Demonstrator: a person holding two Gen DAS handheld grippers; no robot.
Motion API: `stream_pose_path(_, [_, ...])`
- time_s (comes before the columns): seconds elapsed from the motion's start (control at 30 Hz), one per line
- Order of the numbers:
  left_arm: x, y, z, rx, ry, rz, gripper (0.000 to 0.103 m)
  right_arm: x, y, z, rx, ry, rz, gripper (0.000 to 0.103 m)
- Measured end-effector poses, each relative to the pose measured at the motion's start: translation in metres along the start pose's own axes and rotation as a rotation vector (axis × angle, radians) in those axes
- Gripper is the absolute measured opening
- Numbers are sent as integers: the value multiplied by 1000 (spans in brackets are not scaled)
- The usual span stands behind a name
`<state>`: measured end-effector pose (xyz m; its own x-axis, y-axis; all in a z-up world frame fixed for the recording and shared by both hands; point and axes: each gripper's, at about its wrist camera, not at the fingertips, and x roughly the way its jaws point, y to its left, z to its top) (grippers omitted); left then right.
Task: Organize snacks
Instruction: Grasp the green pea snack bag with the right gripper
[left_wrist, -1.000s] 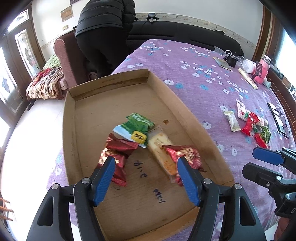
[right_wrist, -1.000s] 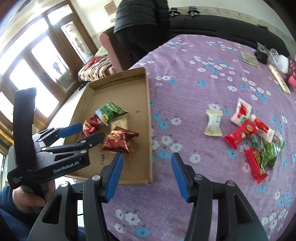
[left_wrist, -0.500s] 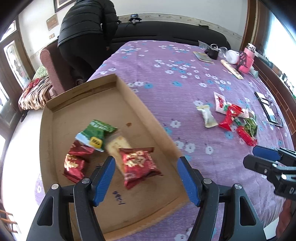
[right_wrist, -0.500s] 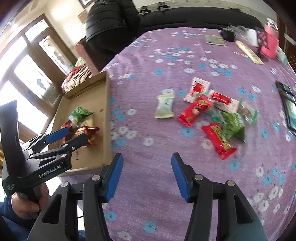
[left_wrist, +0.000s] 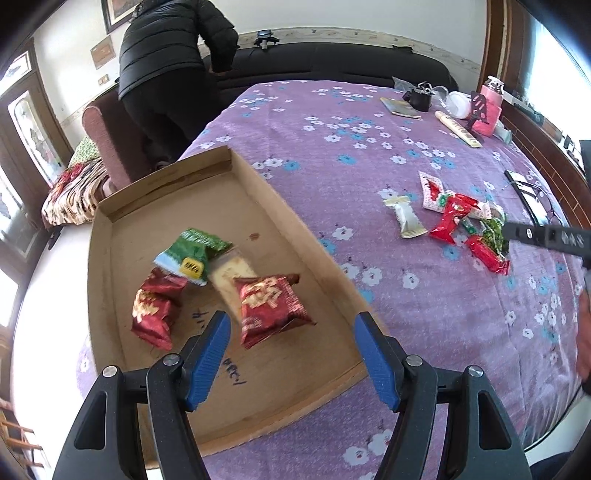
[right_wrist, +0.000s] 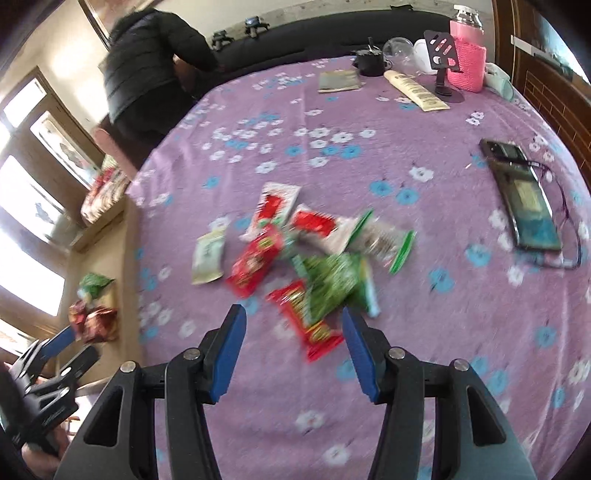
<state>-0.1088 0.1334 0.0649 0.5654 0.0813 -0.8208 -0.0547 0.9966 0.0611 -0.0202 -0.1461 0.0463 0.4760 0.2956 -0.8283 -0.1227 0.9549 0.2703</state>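
A shallow cardboard tray (left_wrist: 110, 236) lies on the purple flowered cloth and holds a green packet (left_wrist: 192, 249), a pale cake packet (left_wrist: 231, 273) and two dark red packets (left_wrist: 269, 306). My left gripper (left_wrist: 291, 354) is open and empty above the tray's near end. A loose pile of red, green and white snack packets (right_wrist: 314, 258) lies on the cloth. My right gripper (right_wrist: 291, 354) is open and empty just short of a red packet (right_wrist: 310, 325). The pile also shows in the left wrist view (left_wrist: 458, 229).
A phone with a cord (right_wrist: 524, 199) lies to the right of the pile. At the far end stand a pink cup (right_wrist: 465, 62), a tube (right_wrist: 415, 90), a booklet (right_wrist: 340, 81) and a black cup (right_wrist: 369, 62). A person in black (left_wrist: 170, 74) bends at a sofa.
My right gripper has swung right from the tray to the snack pile and closed in on it. The left gripper has drawn back a little over the tray's near end. Both stay open.
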Motion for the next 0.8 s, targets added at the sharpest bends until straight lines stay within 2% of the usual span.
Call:
stream_pose_path(0.23, [-5,20,-10,-43,2,37,73,41,-11,25,-1,33,-43,53])
stream_pose_path(0.4, [-8,28,-17,-54,0,53,73,58,-7,28,-31,55,-48,52])
stream_pose_path(0.6, [-22,40,-27,-83,-27,59,73,55,9,12,-104,89,-13,51])
stream_pose_path(0.8, [-38,50,-36,-119,-58,90,73,42,37,-27,-235,146,-13,51])
